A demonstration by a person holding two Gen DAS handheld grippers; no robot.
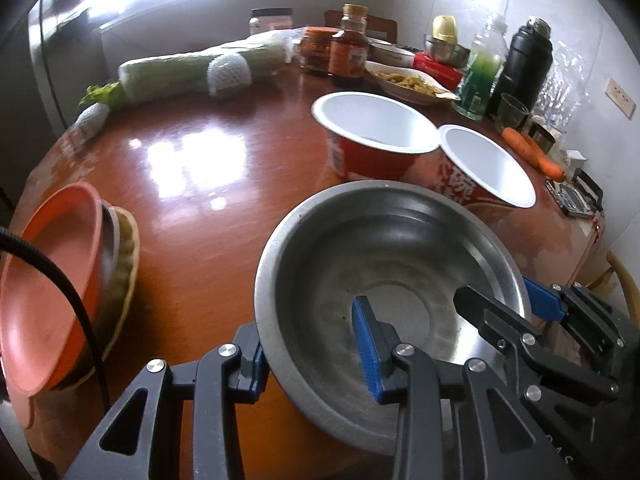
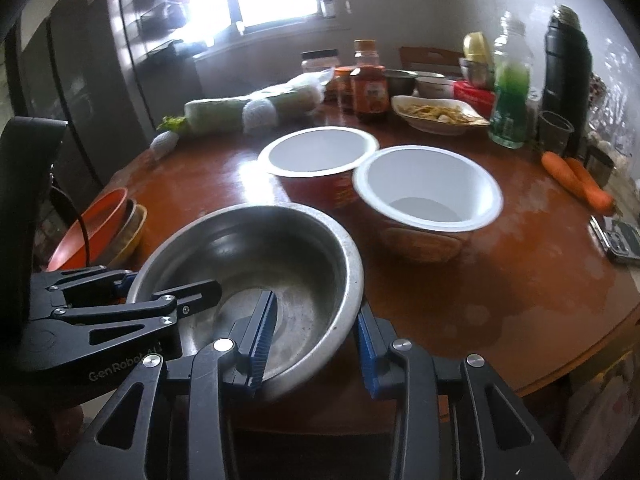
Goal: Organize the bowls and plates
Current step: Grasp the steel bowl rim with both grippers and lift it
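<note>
A wide steel bowl (image 1: 384, 248) (image 2: 280, 240) sits near the front edge of the round brown table (image 1: 224, 208). My left gripper (image 1: 312, 354) is shut on its near-left wall, one blue pad inside and one outside. My right gripper (image 2: 316, 344) is shut on the bowl's near-right wall in the same way; the left wrist view shows it at the right (image 1: 498, 300). Behind the bowl stand two red paper bowls with white insides (image 1: 376, 128) (image 1: 488, 164). A tilted stack of plates, an orange plate (image 1: 48, 288) on top, rests at the table's left edge.
The far side of the table is crowded: a wrapped cabbage (image 1: 192, 68), sauce jars (image 1: 348, 52), a dish of food (image 1: 408, 80), a green bottle (image 1: 480, 76), a black flask (image 1: 524, 60), carrots (image 1: 536, 152). A small device (image 2: 620, 240) lies at the right edge.
</note>
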